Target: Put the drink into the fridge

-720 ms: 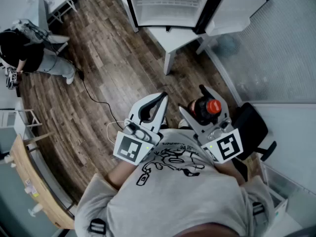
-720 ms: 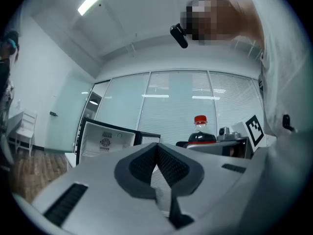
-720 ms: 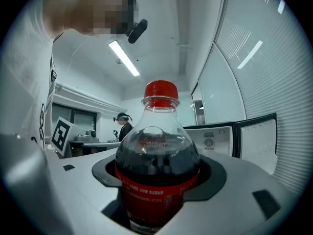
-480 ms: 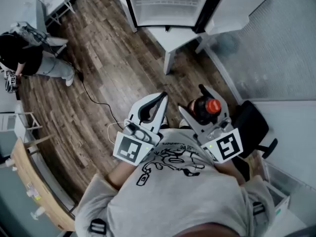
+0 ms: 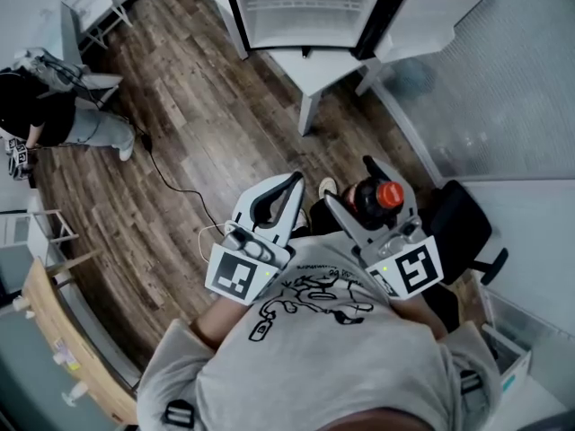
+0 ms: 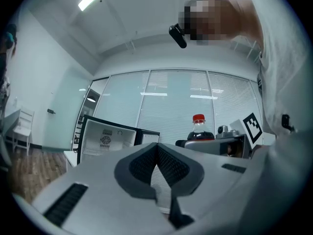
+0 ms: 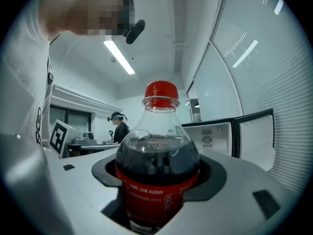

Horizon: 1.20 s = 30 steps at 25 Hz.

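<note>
From above, my right gripper (image 5: 352, 185) clasps a dark, red-capped drink bottle (image 5: 377, 200). My left gripper (image 5: 295, 180) is beside it, jaws together. Ahead the fridge (image 5: 301, 12) stands open beyond the wood floor (image 5: 198, 106). A person (image 5: 45, 106), possibly seated, is far left.

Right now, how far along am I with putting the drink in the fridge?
Done: fridge door stands open; right tool grips the cola bottle upright. In hand: the bottle, held well short of the fridge. Left: carry it over and set it inside.
</note>
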### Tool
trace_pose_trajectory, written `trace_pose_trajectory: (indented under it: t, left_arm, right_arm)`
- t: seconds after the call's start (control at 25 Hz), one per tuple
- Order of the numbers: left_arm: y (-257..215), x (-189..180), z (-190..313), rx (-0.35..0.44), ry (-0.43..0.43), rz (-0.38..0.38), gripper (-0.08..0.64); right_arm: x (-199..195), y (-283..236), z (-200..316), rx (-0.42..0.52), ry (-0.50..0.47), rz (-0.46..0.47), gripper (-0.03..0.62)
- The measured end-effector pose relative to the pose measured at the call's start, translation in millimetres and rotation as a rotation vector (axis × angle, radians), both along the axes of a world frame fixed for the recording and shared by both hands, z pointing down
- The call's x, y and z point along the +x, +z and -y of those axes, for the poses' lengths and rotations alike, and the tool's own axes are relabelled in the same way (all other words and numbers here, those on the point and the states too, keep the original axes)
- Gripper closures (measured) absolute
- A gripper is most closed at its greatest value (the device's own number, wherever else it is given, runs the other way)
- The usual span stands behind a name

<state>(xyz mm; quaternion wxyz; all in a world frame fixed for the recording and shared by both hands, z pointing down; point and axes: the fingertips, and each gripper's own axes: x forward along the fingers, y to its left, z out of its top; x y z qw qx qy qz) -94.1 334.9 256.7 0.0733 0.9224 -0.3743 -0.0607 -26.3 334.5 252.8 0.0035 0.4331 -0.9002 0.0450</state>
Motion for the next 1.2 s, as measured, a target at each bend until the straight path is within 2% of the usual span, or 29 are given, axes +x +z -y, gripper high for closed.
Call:
trace_pose_trajectory:
  t: [0.52, 1.2]
  left_arm:
    - [4.1, 5.9, 55.6, -0.005, -0.035, 0.011, 0.558]
    - [3.0, 55.4, 196.8, -0.031, -0.077, 0.034, 0.558]
  right_arm:
    - [10.7, 3.2, 58.1, -0.003, -0.020, -0.008, 0.264]
    - [61.2, 3.4, 200.2, 0.002, -0.052, 0.012, 0.264]
